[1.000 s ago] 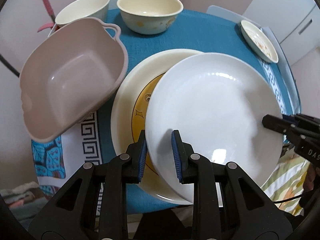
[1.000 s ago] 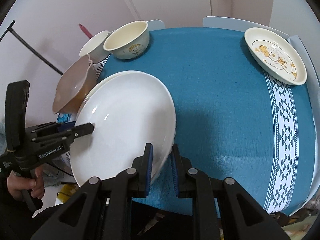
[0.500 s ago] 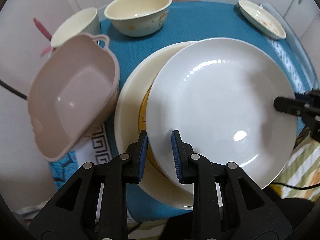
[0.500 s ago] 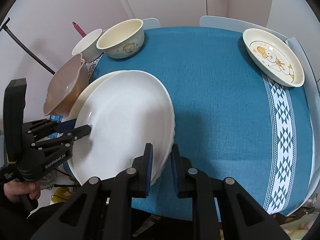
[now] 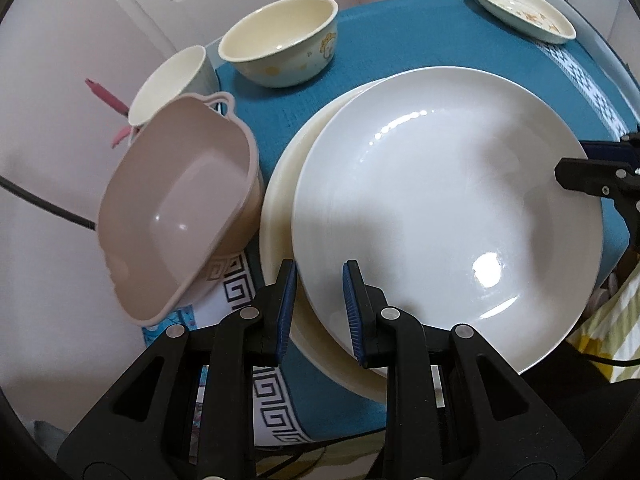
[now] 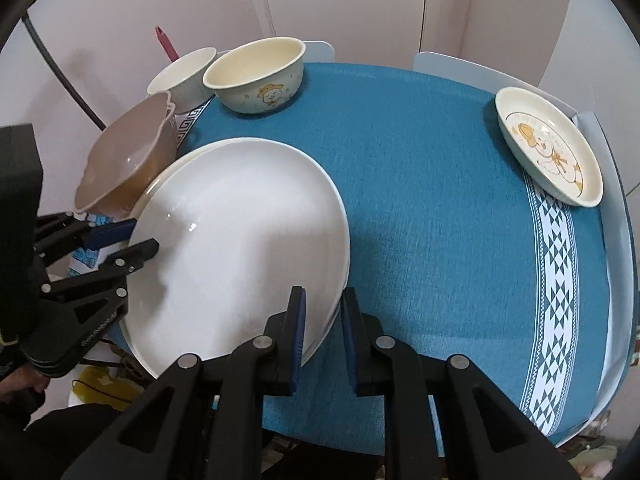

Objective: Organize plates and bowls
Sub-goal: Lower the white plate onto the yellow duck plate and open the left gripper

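The desk [image 6: 440,208], covered in a blue cloth, extended ahead of both tools. The white plate [image 5: 440,208] was the largest dish; it sat on top of a cream plate [image 5: 280,200], whose rim showed to the left of and below it in the left wrist view.

The left tool [image 5: 318,300] had its blue pads on either side of the white plate's near rim; whether the pads pressed the rim or merely straddled it could not be told. The right tool [image 6: 322,320] stood likewise at the opposite rim, one pad over the plate and one outside it, with contact equally uncertain.

A pink handled bowl [image 5: 176,208] lay tilted to the left of the left tool, touching the cream plate's edge and overhanging the desk edge. Beyond it, ahead of the left tool, stood a cream bowl [image 5: 280,44] with a cartoon print, and just beside that a smaller white cup [image 5: 172,80]. A small cartoon-printed dish [image 6: 548,148] rested well apart, far ahead and to the right of the right tool.
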`<state>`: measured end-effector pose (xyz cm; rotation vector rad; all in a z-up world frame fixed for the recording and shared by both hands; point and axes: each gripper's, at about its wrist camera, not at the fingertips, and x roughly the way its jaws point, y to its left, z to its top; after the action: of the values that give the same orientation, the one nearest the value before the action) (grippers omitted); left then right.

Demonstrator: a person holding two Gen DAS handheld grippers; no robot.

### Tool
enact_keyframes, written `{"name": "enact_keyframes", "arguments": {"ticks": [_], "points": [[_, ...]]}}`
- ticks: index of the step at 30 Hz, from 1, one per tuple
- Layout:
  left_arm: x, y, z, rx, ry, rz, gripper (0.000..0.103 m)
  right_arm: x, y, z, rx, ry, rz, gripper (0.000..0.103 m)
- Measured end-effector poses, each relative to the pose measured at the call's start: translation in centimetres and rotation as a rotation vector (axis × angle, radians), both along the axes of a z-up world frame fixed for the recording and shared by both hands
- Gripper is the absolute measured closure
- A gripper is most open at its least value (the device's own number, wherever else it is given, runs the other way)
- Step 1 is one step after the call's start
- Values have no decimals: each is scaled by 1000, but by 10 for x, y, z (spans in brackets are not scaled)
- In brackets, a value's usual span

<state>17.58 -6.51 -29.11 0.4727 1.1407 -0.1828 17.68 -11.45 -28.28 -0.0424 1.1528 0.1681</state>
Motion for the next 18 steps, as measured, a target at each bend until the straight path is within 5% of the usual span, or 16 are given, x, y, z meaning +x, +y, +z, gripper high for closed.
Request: {"name": "enact_keyframes", "arguments": {"ticks": [3, 18], "points": [[-5, 3, 4, 43, -35, -5, 81, -3, 3, 1, -17, -6, 10, 87], [0, 11, 24, -60, -22, 20, 82, -3, 0, 5, 5, -25, -7, 87]]}}
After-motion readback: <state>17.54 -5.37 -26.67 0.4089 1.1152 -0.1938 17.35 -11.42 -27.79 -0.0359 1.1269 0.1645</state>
